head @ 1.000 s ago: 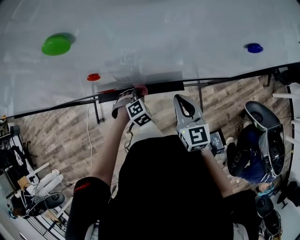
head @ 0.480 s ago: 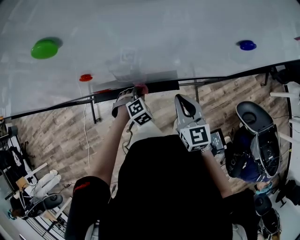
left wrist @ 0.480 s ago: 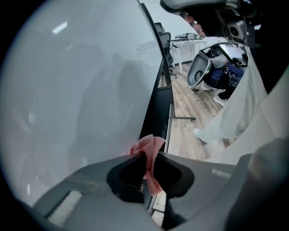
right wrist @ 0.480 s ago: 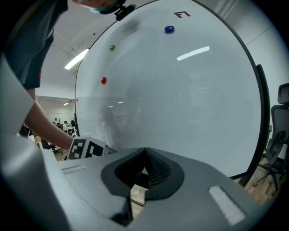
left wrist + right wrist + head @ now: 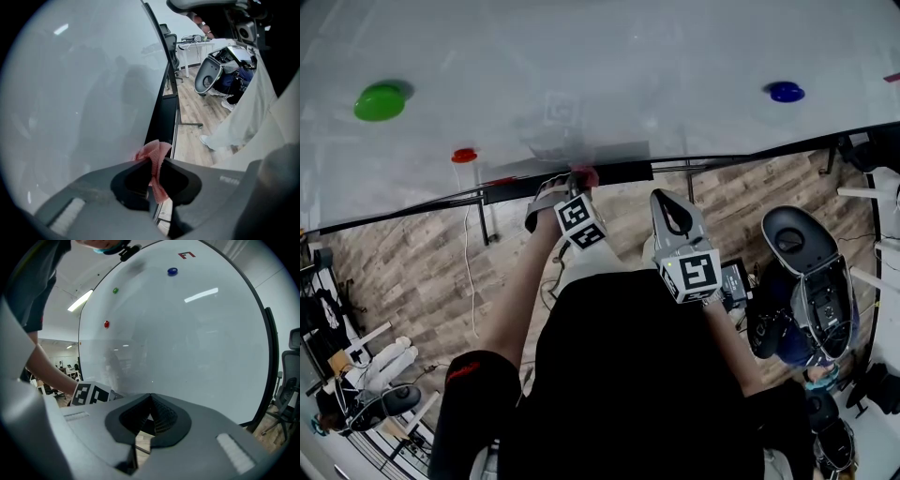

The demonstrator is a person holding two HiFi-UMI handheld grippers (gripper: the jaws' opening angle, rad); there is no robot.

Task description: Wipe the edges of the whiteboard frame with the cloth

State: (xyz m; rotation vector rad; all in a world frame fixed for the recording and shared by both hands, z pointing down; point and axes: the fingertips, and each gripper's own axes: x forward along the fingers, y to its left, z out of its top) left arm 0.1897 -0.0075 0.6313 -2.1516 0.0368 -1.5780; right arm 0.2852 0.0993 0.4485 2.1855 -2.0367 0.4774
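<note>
Clamping pink cloth (image 5: 155, 151), left tool (image 5: 151, 163) holds it against whiteboard frame (image 5: 162, 117).

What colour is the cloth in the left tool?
Pinkish red cloth; clearest in the left gripper view.

Holds left gripper (image 5: 566, 184) forward on a bare arm, jaws pinching the pink cloth (image 5: 157, 154). Holds right gripper (image 5: 668, 201) just beside, nearer the body, jaws together on nothing.

In the head view the left tongs (image 5: 570, 187) cover most of the cloth (image 5: 584, 176), only a pink tip showing. The whiteboard (image 5: 609, 66) runs off that view's top and side edges.
</note>
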